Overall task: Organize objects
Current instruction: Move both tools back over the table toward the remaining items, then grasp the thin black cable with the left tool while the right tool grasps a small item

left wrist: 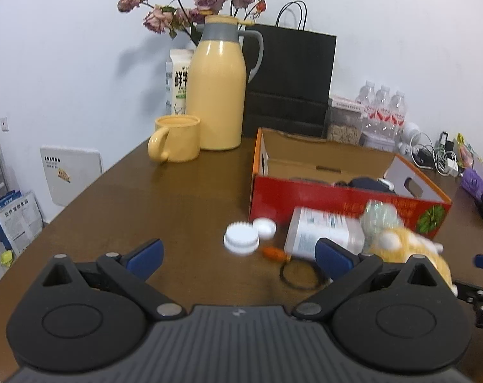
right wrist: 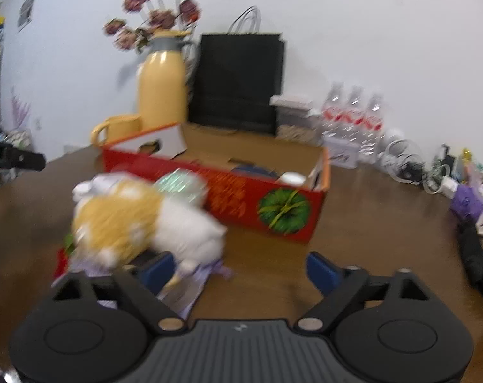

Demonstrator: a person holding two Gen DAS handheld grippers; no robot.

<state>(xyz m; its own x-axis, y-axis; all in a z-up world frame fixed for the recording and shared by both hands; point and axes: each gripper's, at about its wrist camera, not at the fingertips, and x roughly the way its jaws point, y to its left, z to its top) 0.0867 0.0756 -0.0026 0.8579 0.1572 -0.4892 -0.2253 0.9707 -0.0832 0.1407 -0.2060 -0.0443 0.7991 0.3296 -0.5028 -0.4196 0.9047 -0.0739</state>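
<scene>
Right now both tongs are wide and hold nothing. Left tongs [left wrist: 238, 255] hang over the table [left wrist: 177, 198], near the white caps [left wrist: 241, 239] and bottle [left wrist: 324, 233]. Right tongs [right wrist: 239, 269] sit just beside the fluffy toy [right wrist: 139, 223], before the red box [right wrist: 241, 191]. I think: go slow, pinch the toy's soft middle, lift it clear, then drop it inside the box.

table [left wrist: 184, 198]: smooth brown wood | box [left wrist: 330, 201]: glossy red cardboard | toy [right wrist: 139, 223]: fluffy plush | jug [left wrist: 217, 95]: glossy yellow

Plush toy [right wrist: 139, 223]: orange-yellow and white. Box [left wrist: 337, 201]: red, green round motif, orange rim. Flask [left wrist: 217, 86]: yellow, grey collar. Mug [left wrist: 176, 142]: yellow. Bag [left wrist: 289, 79]: black. Table [left wrist: 177, 198]: dark brown.
</scene>
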